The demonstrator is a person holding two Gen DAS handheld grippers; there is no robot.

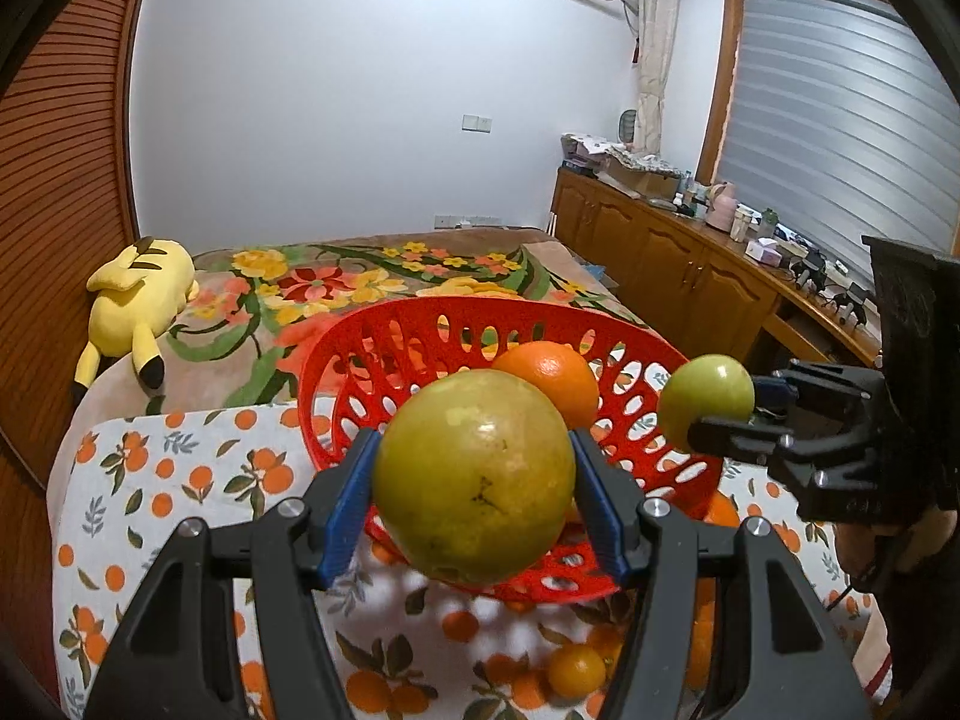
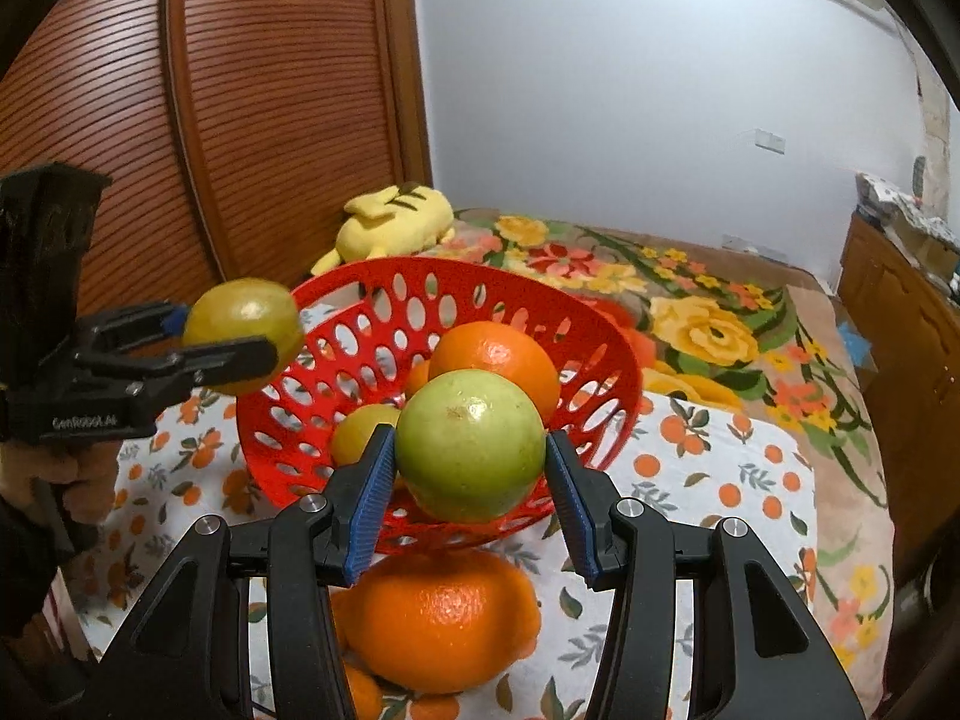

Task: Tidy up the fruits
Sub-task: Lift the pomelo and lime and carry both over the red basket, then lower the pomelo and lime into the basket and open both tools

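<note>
Orange-print cloth (image 1: pixel 150 480) over a bed; left gripper (image 1: pixel 474 480) clamps a yellow-green fruit (image 1: pixel 474 474), right gripper (image 2: pixel 471 450) a green fruit (image 2: pixel 471 444), both beside the red basket (image 2: pixel 360 294); lower each inside the rim before releasing, one at a time.

Left claw (image 1: pixel 474 474) grips a yellow-green fruit (image 1: pixel 474 477) before the red basket (image 1: pixel 360 360).

two green fruits (image 1: pixel 474 474) (image 2: pixel 470 444) held beside red basket (image 1: pixel 372 324) holding orange (image 1: pixel 549 381).

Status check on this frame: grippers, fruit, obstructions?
Left gripper shut on yellow-green fruit. Right gripper shut on green fruit. Both above red basket; nothing blocking.
</note>
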